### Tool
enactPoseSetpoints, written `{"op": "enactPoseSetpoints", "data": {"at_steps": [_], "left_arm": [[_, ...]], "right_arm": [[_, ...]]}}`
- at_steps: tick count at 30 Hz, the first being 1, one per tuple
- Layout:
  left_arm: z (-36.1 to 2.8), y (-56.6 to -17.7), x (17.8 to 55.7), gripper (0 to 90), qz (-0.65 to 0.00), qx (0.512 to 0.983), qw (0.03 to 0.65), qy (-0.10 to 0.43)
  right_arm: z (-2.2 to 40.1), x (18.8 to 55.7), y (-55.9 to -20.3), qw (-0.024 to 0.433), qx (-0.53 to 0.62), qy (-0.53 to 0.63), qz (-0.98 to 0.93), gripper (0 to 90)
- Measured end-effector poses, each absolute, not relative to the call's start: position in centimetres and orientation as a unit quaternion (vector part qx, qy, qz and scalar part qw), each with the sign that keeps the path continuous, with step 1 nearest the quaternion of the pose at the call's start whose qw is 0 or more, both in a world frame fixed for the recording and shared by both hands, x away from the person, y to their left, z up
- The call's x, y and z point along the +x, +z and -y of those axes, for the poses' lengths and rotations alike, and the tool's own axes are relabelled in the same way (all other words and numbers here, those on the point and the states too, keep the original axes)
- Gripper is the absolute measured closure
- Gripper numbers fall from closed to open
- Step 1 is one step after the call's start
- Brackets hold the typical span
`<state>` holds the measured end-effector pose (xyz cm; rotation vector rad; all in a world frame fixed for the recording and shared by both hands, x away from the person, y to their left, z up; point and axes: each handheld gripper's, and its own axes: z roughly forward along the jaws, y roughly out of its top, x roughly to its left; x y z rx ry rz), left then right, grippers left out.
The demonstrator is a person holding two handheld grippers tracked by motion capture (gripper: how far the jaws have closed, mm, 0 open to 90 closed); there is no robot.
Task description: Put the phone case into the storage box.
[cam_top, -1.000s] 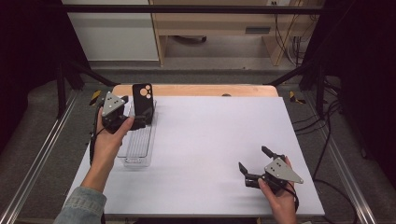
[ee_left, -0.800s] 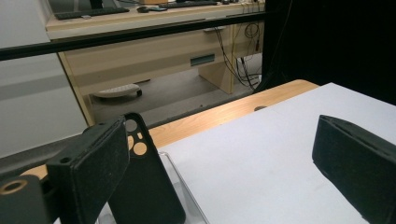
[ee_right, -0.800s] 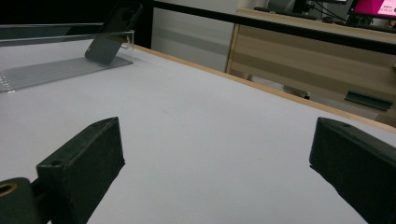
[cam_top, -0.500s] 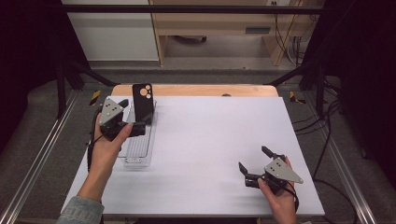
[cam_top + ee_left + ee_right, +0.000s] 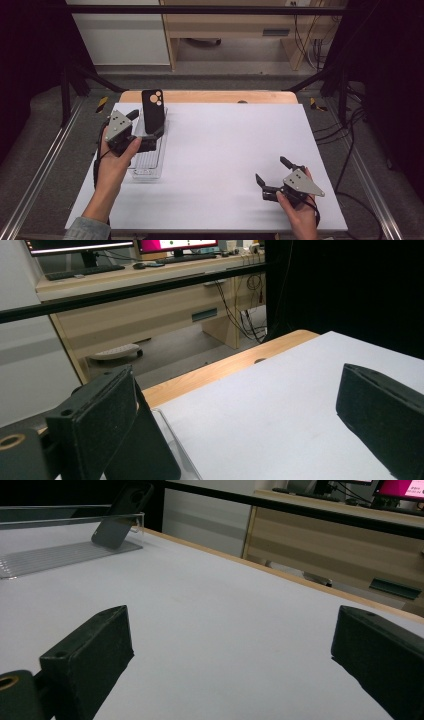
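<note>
1. The left gripper (image 5: 146, 131) is held in the person's left hand (image 5: 115, 157) over the near-left part of the white tabletop (image 5: 225, 150), with its jaws spread wide and nothing between them.
2. A black phone case (image 5: 153, 110) with round camera cut-outs stands tilted at the far end of a clear plastic tray (image 5: 148, 159), leaning on the tray's far wall.
3. In the high view the case stands just beyond the left gripper's jaws, and the pictures do not show whether either jaw touches it.
4. In the left gripper view the case (image 5: 142, 450) shows as a dark slab just behind the left-hand jaw, beside the tray's clear edge (image 5: 172, 445); the space between the two jaws shows bare tabletop.
5. The right gripper (image 5: 276, 176) is held in the person's right hand (image 5: 300, 212) near the near-right corner of the tabletop, its jaws released and empty.
6. In the right gripper view the tray (image 5: 65, 535) and the leaning case (image 5: 120, 515) lie far ahead of the jaws and off to their left, well apart from them.
7. Between the right gripper's jaws lies only plain white tabletop.
</note>
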<state>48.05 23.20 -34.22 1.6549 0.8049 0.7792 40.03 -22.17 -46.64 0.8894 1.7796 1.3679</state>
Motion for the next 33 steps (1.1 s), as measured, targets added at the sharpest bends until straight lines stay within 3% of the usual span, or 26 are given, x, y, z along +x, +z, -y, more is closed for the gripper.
{"op": "enactPoseSetpoints", "data": {"at_steps": [33], "left_arm": [[-24.6,-35.9,45.3,1.2,-0.336,0.675,0.572,0.322]], "right_arm": [[22.2,40.0,-46.6,0.356,0.342,0.531,-0.688,3.4]]}}
